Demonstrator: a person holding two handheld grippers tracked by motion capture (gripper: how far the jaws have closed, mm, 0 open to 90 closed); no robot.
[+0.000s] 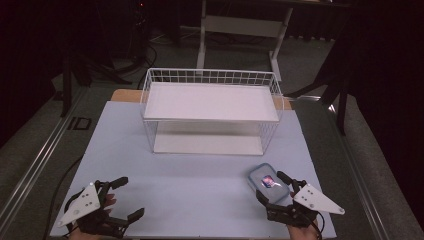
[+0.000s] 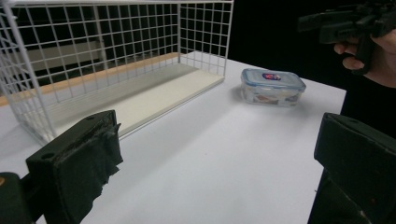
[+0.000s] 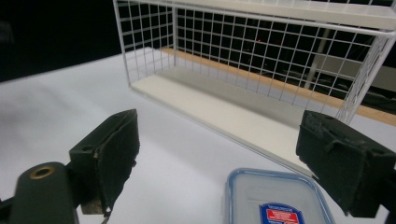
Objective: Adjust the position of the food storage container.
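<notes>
A clear plastic food box with a blue-rimmed lid and a red label [image 1: 269, 181] [image 2: 272, 86] [image 3: 275, 199] lies on the white table at the front right. My right gripper [image 1: 274, 187] [image 3: 233, 154] hovers open just behind and over its near end, jaws spread wider than the box. My left gripper [image 1: 125, 197] [image 2: 219, 158] stands open at the front left, nothing between its jaws. A white wire shelf rack [image 1: 212, 107] [image 2: 112, 60] [image 3: 261, 56] with two white boards stands at the table's far middle, open toward me.
The white table top [image 1: 190, 175] spreads between the grippers and the rack. In the left gripper view the right gripper [image 2: 348, 23] and its hand are seen beyond the box. A desk frame [image 1: 240, 30] and dark stands lie on the floor behind the table.
</notes>
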